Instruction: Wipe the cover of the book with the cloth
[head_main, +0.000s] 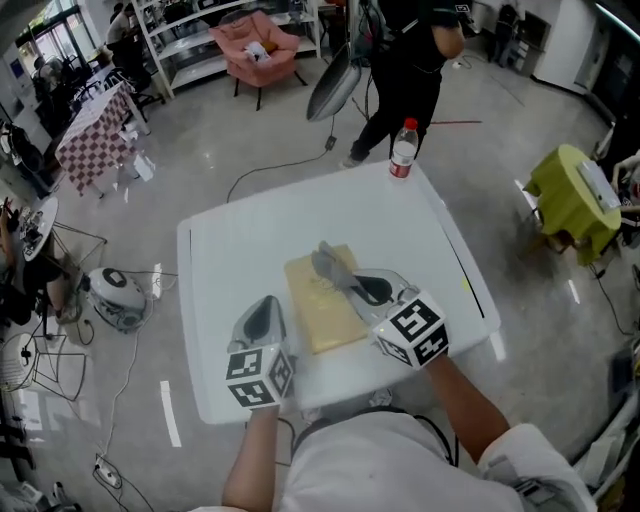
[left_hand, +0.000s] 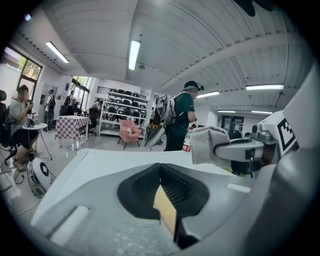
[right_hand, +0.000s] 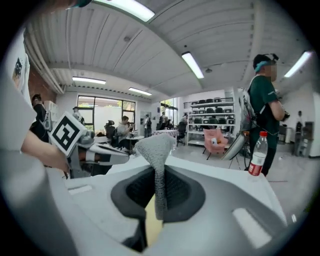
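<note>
A tan book (head_main: 322, 305) lies flat in the middle of the white table (head_main: 240, 250). My right gripper (head_main: 352, 282) hovers over the book, shut on a grey cloth (head_main: 331, 262) that sticks out past its tips. In the right gripper view the cloth (right_hand: 156, 160) stands up between the jaws, with a strip of the book (right_hand: 151, 222) below. My left gripper (head_main: 264, 312) rests just left of the book, jaws together and holding nothing. In the left gripper view a sliver of the book (left_hand: 165, 212) shows through the slit, and the cloth (left_hand: 206, 143) hangs to the right.
A water bottle (head_main: 403, 150) with a red cap stands at the table's far edge. A person in dark clothes (head_main: 405, 70) stands behind it. A yellow-draped stool (head_main: 567, 195) is on the right; a round machine (head_main: 116, 293) and cables lie on the floor to the left.
</note>
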